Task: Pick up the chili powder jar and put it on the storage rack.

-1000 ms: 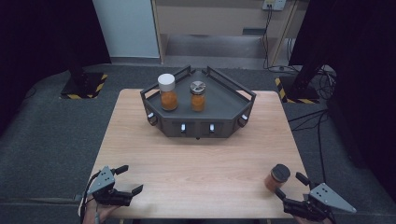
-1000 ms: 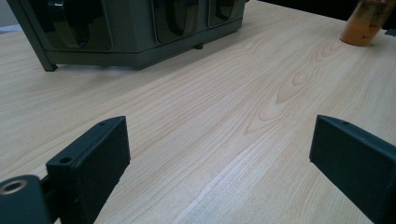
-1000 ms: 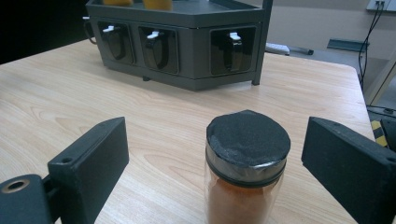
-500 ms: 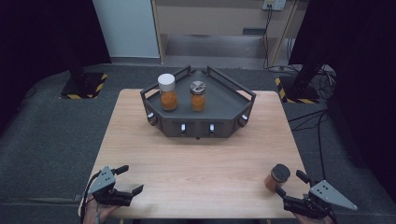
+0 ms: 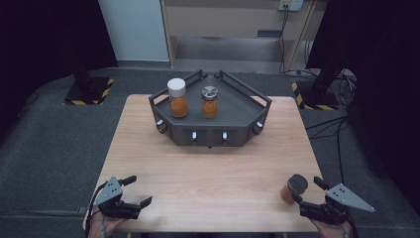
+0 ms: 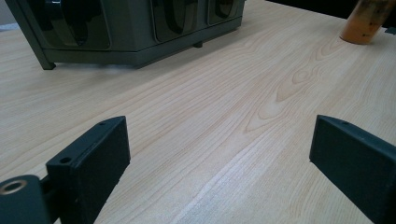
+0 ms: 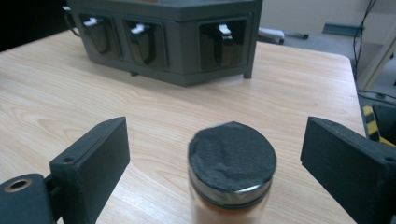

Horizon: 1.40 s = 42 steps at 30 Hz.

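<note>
A black-lidded jar (image 5: 293, 189) of orange contents is seen upright on the table (image 5: 208, 173), near its front right corner, just ahead of the right gripper (image 5: 305, 191). In the right gripper view the jar (image 7: 231, 173) is framed between the two jaws, which are held wide apart; no contact with the glass is visible on either side.

Compared with the pictures from a second and half a second ago, very little is altered. The right gripper is found in nearly the same place beside the jar, with at most a slight shift, and the jar's position is unchanged. The left gripper (image 5: 135, 191) is likewise unmoved at the front left corner, its jaws spread wide over bare wood.

The grey tray (image 5: 257, 101) at the far side is noted with a white-lidded jar (image 5: 177, 97) and a metal-lidded jar (image 5: 210, 101) standing on it, both undisturbed.

It is judged that the grasp has not yet been made: the approach appears complete, and closure on the jar is what remains before any lift toward the tray.
</note>
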Tool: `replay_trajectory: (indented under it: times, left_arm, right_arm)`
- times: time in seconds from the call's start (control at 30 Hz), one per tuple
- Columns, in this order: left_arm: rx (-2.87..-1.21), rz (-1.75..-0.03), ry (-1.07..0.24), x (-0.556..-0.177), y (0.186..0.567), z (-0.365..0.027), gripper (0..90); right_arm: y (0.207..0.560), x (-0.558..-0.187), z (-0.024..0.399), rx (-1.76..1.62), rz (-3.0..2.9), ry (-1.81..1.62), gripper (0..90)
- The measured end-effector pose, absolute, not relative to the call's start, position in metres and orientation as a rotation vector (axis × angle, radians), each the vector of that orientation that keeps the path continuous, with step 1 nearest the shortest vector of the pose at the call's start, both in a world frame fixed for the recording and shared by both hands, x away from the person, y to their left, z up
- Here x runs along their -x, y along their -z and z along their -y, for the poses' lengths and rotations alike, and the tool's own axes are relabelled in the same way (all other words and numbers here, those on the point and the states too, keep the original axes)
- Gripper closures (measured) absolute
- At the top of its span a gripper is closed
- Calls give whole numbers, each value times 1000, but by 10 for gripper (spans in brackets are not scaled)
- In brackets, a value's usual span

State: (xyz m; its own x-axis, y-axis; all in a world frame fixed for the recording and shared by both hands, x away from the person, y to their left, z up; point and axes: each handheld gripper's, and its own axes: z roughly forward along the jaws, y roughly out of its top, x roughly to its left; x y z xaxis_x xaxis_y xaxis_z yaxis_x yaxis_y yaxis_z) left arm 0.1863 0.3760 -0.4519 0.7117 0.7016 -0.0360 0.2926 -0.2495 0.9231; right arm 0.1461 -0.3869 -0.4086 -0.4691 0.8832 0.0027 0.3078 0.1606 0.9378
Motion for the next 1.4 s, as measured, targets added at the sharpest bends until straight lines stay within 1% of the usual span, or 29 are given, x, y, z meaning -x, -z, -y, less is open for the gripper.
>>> replay_trajectory:
  times: [0.23,0.4,0.77,0.87,1.03,1.4]
  left_arm:
    - [-1836,-780,-472,-186,452,-376,43]
    - [-1837,-780,-473,-186,452,-376,43]
    - [-1838,-781,-473,-186,452,-376,43]
    - [-1838,-780,-474,-186,452,-376,43]
    - [-1839,-781,-473,-186,452,-376,43]
    - [-1839,-782,-474,-186,451,-375,43]
  right_arm:
    - [409,-159,388,-1171,-1901,-1290,87]
    - [408,-170,385,-1201,-1945,-1261,111]
    - [410,-187,381,-1258,-1996,-1219,181]
    - [411,-190,379,-1260,-2009,-1202,219]
    - [411,-188,372,-1246,-1999,-1147,326]
    - [408,-184,362,-1209,-1989,-1092,348]
